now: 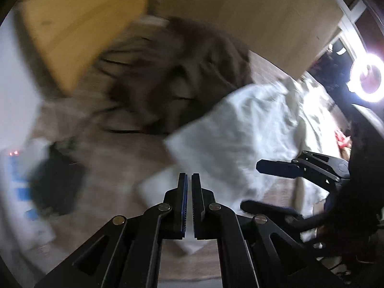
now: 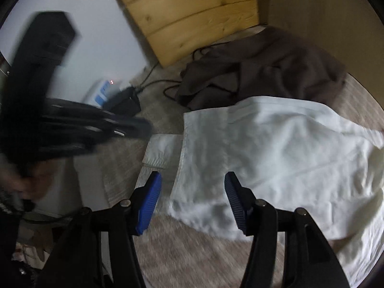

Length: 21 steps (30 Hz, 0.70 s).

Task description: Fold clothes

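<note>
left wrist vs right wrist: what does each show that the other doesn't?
Only the left wrist view shows a glowing ring light at the right edge and a small red item beside the bedding.

Only the right wrist view shows thin black cables trailing across the beige carpet, sharply enough to trace.

Both show the crumpled white cloth, the dark brown garment, the pale wooden board and a black box. Left tongs nearly closed with nothing between them; right tongs open.

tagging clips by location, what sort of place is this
Probably a room in a home, with the work done on a carpeted floor: a beige carpet with a white garment and a brown garment lying on it, a wooden panel, and a ring light.
</note>
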{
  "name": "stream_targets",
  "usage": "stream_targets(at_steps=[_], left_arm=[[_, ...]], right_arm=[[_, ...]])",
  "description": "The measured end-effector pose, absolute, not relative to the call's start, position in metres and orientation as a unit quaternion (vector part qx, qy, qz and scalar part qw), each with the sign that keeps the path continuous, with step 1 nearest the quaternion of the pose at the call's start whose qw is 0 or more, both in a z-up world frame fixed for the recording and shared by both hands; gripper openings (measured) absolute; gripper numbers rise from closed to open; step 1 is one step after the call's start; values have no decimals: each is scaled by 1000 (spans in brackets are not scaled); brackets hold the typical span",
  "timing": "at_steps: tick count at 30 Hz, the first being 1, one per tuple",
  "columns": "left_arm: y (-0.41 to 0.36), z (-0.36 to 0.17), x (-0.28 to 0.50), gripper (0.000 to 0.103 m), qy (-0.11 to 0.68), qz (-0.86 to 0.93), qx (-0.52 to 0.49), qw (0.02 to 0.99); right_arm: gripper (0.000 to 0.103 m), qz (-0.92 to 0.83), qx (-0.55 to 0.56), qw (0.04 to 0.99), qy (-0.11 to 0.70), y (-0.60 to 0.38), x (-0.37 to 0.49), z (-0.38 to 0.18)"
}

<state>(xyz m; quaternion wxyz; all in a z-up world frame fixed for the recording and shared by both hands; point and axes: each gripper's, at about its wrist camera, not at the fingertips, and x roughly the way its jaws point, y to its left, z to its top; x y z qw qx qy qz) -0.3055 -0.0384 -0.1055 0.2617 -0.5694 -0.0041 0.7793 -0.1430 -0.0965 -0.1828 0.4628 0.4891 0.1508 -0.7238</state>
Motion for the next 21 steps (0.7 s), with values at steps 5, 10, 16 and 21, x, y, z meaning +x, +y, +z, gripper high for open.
stream_targets(at_steps=[5, 10, 16, 21], left_arm=[[-72, -109, -297, 3, -31, 787, -565, 246], [-74, -124, -294, 6, -50, 776, -572, 262], [-56, -143, -296, 11, -41, 766, -580, 275], [-48, -158, -297, 12, -40, 756, -590, 280]], right_arm=[[54, -723, 478, 439, 236, -134, -132, -203], [54, -711, 478, 424, 294, -143, -130, -217], [19, -688, 522, 446, 234, -122, -160, -209], [19, -693, 541, 438, 189, -108, -176, -206]])
